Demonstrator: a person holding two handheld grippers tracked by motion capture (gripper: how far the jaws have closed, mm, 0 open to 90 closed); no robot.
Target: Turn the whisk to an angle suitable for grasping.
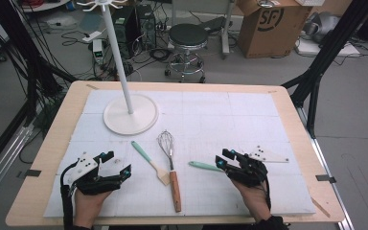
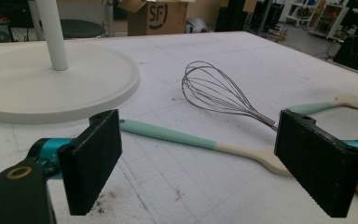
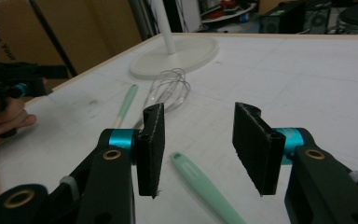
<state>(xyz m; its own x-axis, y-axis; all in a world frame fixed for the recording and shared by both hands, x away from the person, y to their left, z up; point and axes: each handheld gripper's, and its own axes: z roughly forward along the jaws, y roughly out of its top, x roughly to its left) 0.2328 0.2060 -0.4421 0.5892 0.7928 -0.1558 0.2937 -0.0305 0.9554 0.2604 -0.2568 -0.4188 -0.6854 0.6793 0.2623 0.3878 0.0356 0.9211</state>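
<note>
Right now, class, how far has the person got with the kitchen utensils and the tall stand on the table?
Nothing looks done yet: the whisk and the spatula lie flat below the stand, whose hooks carry nothing. In hand: the right tool has its open jaws either side of a mint-green handle, not yet gripping it. The left tool is open, holding nothing. Left: lifting each utensil, probably onto the stand.

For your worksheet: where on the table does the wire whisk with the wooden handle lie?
In the high view, the wire whisk with the wooden handle lies mid-table, front of the white round stand base, right of the mint-handled spatula.
</note>
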